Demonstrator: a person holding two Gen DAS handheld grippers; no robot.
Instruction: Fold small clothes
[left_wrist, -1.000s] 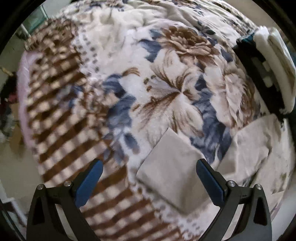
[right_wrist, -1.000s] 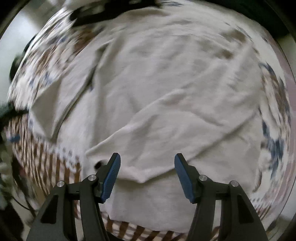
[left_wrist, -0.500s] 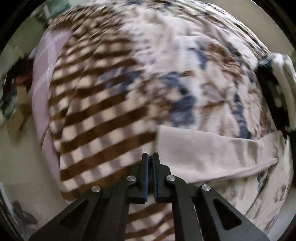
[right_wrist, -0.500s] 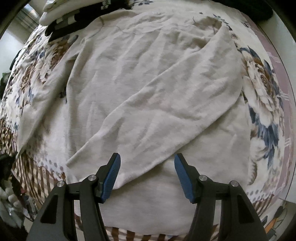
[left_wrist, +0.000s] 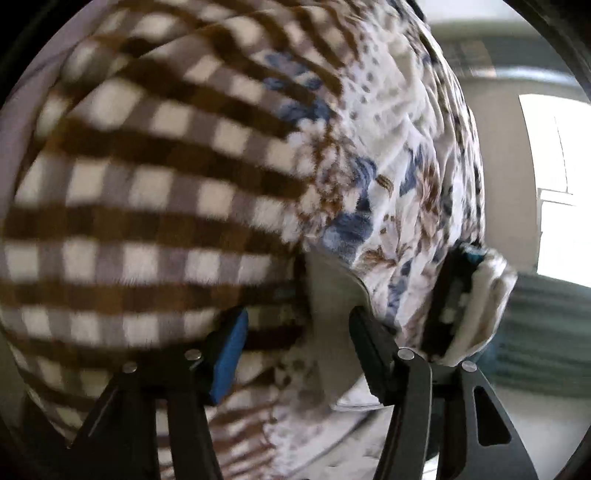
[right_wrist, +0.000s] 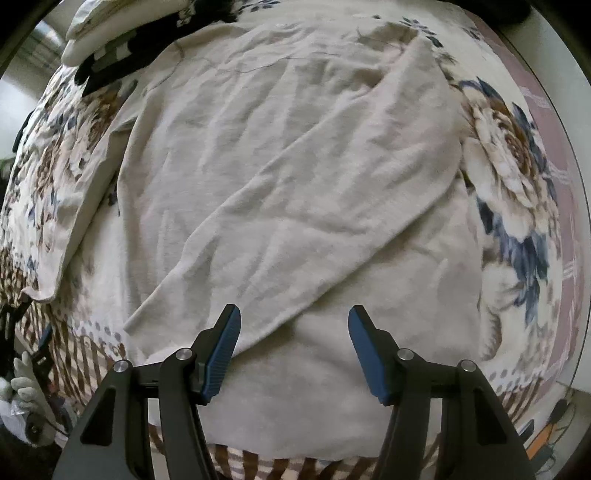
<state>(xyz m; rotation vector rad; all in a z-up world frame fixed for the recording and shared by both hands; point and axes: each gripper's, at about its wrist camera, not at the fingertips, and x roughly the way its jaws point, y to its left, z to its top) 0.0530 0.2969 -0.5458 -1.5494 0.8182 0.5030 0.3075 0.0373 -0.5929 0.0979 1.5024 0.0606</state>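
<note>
A beige long-sleeved shirt (right_wrist: 295, 155) lies spread on the flowered blanket (right_wrist: 509, 155), its right sleeve folded slantwise across the body. Its left sleeve (right_wrist: 74, 206) lies stretched out to the left. My right gripper (right_wrist: 293, 328) is open and empty, hovering above the shirt's hem. In the left wrist view the sleeve's cuff end (left_wrist: 332, 291) lies on the blanket (left_wrist: 147, 184) between the fingers of my left gripper (left_wrist: 295, 332), which is open; the view is blurred and I cannot tell whether a finger touches the cloth.
A stack of folded clothes, white over black-patterned, (right_wrist: 110, 40) lies at the blanket's far left corner and shows in the left wrist view (left_wrist: 472, 306). The bed's edge and floor clutter (right_wrist: 29, 398) lie at the lower left. A window (left_wrist: 561, 192) is at the right.
My left gripper closed half a second ago at the sleeve's cuff and now stands open again, lower and swung round. My right gripper stayed open; its view has steadied above the shirt.
</note>
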